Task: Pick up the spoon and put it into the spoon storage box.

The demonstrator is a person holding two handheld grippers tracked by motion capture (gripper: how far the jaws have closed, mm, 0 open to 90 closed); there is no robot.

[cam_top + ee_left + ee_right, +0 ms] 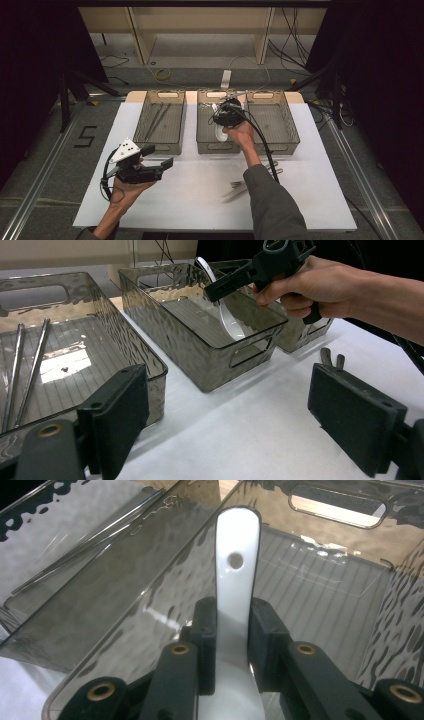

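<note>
My right gripper (220, 118) hangs over the middle smoked-plastic bin (215, 148), shut on a white ceramic spoon (219, 134). In the right gripper view the jaws clamp the spoon (235, 580) by its handle, and the end with a hole points at the bin's far wall (320, 510). My left gripper (160, 156) hovers over the white table near the left front, open with nothing between its pads (120, 415). From the left gripper view the spoon (227, 315) slants down into the middle bin (200, 355).
The left bin (159, 145) holds metal chopsticks (157, 120). The right bin (280, 145) stands beside the middle one. Forks (235, 187) lie on the white table (200, 210) by the right forearm. Cables trail from both grippers.
</note>
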